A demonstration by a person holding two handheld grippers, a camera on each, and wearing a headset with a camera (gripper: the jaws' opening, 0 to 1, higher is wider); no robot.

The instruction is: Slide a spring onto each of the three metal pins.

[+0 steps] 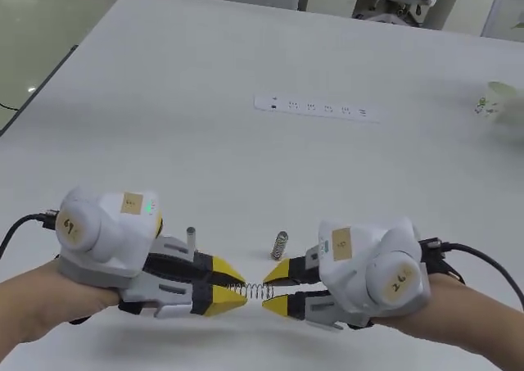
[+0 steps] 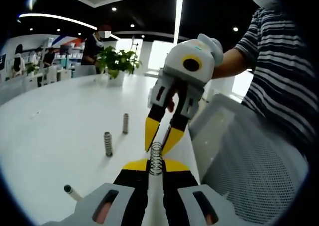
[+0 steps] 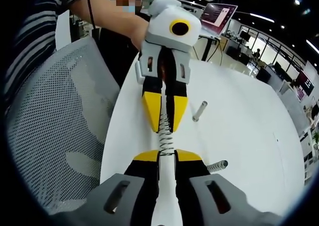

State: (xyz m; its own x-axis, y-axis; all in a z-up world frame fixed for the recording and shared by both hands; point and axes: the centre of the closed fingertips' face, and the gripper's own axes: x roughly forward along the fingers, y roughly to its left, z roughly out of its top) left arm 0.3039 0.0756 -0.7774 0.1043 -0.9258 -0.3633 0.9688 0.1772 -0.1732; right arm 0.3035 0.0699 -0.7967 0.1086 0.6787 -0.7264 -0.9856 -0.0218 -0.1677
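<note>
A loose spring (image 1: 259,290) lies level just above the white table, spanning the two grippers. My left gripper (image 1: 246,291) is shut on its left end and my right gripper (image 1: 265,292) is shut on its right end. In the left gripper view the spring (image 2: 156,158) sits between my own yellow tips (image 2: 155,165), with the right gripper (image 2: 158,147) facing them. A bare metal pin (image 1: 191,238) stands behind the left gripper. Another pin wearing a spring (image 1: 280,245) stands behind the gap. A third pin (image 2: 124,122) stands farther off and looks ribbed.
A white power strip (image 1: 317,108) lies mid-table, and a small plant (image 1: 495,101) sits at the far right. Cables trail from both grippers. A mesh chair (image 2: 249,166) is at the near table edge. Other people stand in the background.
</note>
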